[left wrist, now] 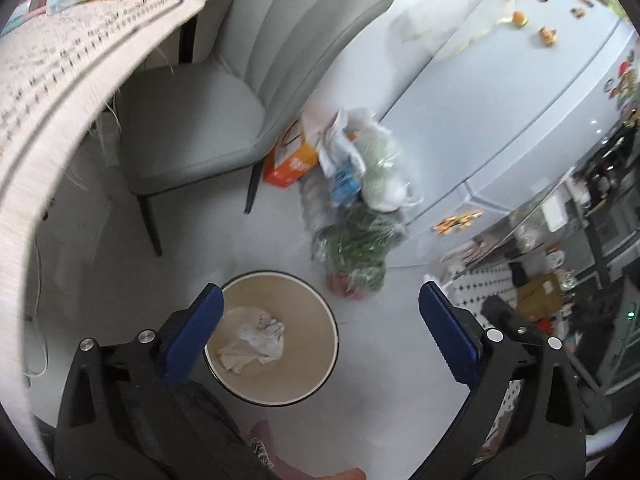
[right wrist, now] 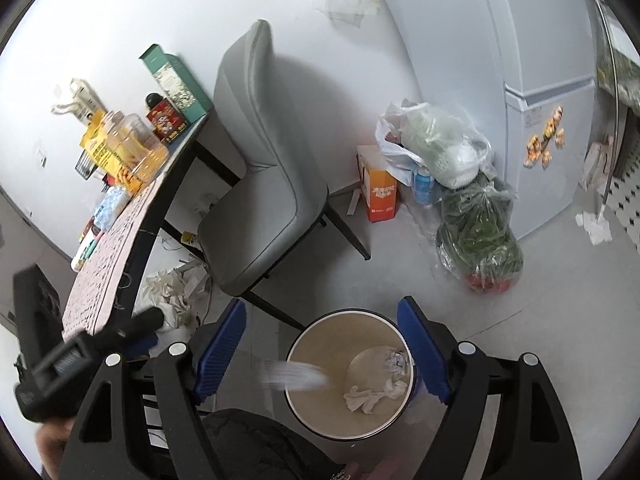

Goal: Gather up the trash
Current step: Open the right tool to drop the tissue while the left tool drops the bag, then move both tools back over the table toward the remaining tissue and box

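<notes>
A round beige trash bin (left wrist: 320,344) stands on the floor right below both grippers; it also shows in the right wrist view (right wrist: 304,392). Crumpled white tissues (left wrist: 260,340) lie on its bottom, seen also from the right (right wrist: 376,390). My left gripper (left wrist: 320,320) is open and empty above the bin. My right gripper (right wrist: 322,344) is open above the bin, and a blurred white piece of paper (right wrist: 294,376) is in mid-air between its fingers at the bin's rim. More crumpled tissues (right wrist: 170,292) lie on the floor under the table, and a white scrap (right wrist: 594,226) lies by the fridge.
A grey chair (right wrist: 260,208) stands behind the bin beside a cluttered table (right wrist: 108,264). Plastic bags of groceries (right wrist: 476,232) and an orange box (right wrist: 380,192) sit against the wall beside a white fridge (right wrist: 536,120). The left gripper's body (right wrist: 76,360) shows at lower left.
</notes>
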### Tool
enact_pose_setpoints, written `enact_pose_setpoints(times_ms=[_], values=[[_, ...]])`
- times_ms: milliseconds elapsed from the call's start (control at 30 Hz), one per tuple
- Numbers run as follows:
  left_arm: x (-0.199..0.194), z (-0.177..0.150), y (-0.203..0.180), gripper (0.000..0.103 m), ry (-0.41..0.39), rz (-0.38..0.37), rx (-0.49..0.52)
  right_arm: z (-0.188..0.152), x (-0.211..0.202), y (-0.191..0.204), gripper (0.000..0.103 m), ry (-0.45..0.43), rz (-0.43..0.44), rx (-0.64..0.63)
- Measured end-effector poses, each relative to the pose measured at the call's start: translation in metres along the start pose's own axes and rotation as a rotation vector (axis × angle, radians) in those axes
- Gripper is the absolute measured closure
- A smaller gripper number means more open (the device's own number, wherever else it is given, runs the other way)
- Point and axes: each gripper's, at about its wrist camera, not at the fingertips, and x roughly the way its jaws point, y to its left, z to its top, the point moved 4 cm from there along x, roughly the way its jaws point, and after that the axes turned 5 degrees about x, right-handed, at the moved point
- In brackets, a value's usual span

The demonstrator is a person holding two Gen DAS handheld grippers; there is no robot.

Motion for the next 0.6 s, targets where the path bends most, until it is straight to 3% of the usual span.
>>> enact_pose_setpoints(times_ms=[400, 600], values=[[-0.115, -0.001, 0.034, 0.006, -0.182, 0.013, -0.027, -0.025, -0.039, 0.084, 0.026, -0.050, 0.048, -0.101], [-0.181, -0.008, 0.070, 0.006, -0.278, 0.091, -0.047, -0.041, -0.055, 0.142, 0.019, -0.064, 0.096, -0.181]])
